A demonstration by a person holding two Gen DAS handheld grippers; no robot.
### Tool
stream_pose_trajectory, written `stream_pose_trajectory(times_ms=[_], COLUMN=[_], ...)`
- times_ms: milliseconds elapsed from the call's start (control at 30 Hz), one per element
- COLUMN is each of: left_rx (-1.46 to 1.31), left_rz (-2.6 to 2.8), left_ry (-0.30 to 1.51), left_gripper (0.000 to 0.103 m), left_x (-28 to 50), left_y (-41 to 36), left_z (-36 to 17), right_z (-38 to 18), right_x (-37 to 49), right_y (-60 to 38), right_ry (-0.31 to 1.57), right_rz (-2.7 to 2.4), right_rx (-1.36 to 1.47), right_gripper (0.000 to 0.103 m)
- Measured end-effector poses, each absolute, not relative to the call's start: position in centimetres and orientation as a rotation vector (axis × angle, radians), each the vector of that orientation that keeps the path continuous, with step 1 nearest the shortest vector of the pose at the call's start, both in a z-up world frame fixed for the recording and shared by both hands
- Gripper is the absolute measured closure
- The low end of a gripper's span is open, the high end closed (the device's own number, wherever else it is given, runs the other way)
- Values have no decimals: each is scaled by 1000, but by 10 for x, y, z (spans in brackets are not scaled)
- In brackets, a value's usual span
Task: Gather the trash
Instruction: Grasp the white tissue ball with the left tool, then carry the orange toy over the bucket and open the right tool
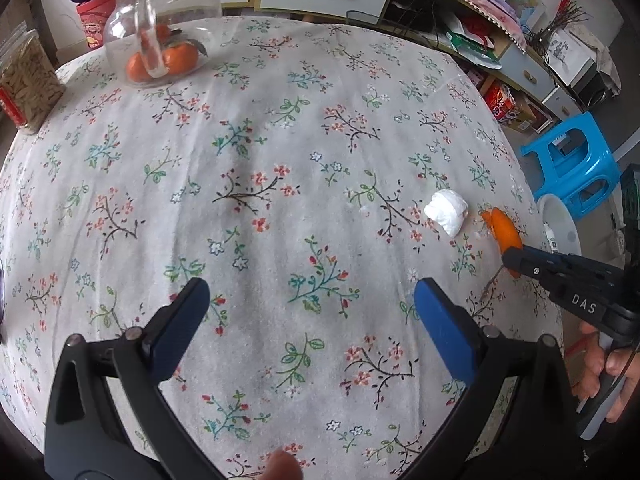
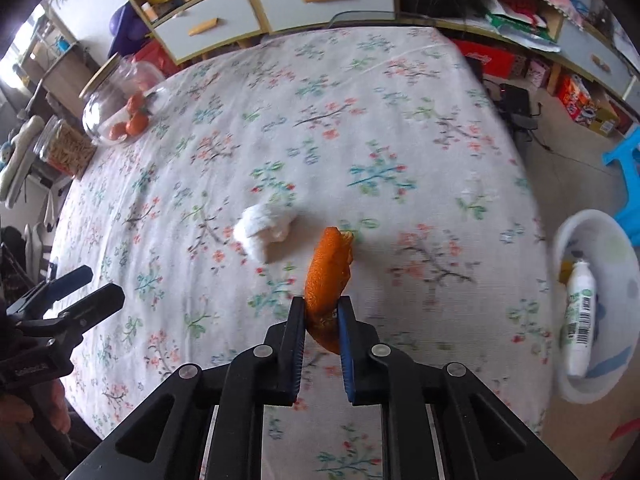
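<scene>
- The right claw (image 2: 322,312) is clamped on a piece of orange peel (image 2: 329,268); both pads press its lower end and the rest of the peel sticks out past the fingertips, over the flowered cloth.
- In the left wrist view the same peel (image 1: 505,232) shows near the right edge of the surface (image 1: 280,160), with the right claw's tip (image 1: 514,260) closed on its near end.
- A crumpled white tissue (image 2: 266,230) lies on the cloth just beside the peel, to its left in the right wrist view; the two are apart.
- The left claw (image 1: 312,300) hangs over a bare stretch of cloth with its jaws spread wide and nothing between them, well apart from the tissue (image 1: 446,212).
- A white bin (image 2: 592,308) stands on the floor off the right edge of the surface, and a white bottle (image 2: 580,320) with a barcode label lies inside it.
- At the far left corner sits a glass jar (image 1: 160,32) with a wooden lid, holding orange fruit, and next to it a clear container of pale seeds (image 1: 28,84).
- A blue plastic stool (image 1: 576,164) stands on the floor beyond the bin.
- A hand (image 1: 612,368) grips the handle of the right tool at the edge of the left wrist view.
</scene>
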State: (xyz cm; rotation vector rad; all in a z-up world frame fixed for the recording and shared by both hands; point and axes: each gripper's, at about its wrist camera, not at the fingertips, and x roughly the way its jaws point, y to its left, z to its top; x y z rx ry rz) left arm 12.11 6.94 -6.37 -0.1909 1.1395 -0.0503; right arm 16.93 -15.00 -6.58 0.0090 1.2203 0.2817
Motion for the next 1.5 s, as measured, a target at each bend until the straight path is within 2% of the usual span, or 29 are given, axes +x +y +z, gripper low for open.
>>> stream_pose_trajectory(times_ms=[400,500,567,700,900,967,1033,1500], left_rx=[-93,-123,-143,-145,-131,-126,-123,-131], left_rz=[-162,-197,-221,-238,-236,-238,-246,-302], left_ry=[1086,1087,1092,1060,1047,1050,1057,1046], left_gripper=[2,13,25,35,63,79,85,87], left_x=[159,166,169,172,172,171,171,148], left_y=[1,-10,-15,-23,-25,-25,-25,-60], left_z=[-76,-82,-87,-88,-89,-89,-88,-60], right_z=[-55,-53,-53,-52,-51,-51,-51,-22], right_x=[163,161,160,159,160,160,160,153], right_y=[-229,-240,-248,-261,-268,-269,-270,-365], right_ry=[1205,1199,1199,1200,1198,1198,1198,1090], right_rz=[167,152,142,128,123,123,125,-5], right_rx=[102,111,119,133,143,146,152,316], right_gripper=[87,87,87,87,87,87,87,87])
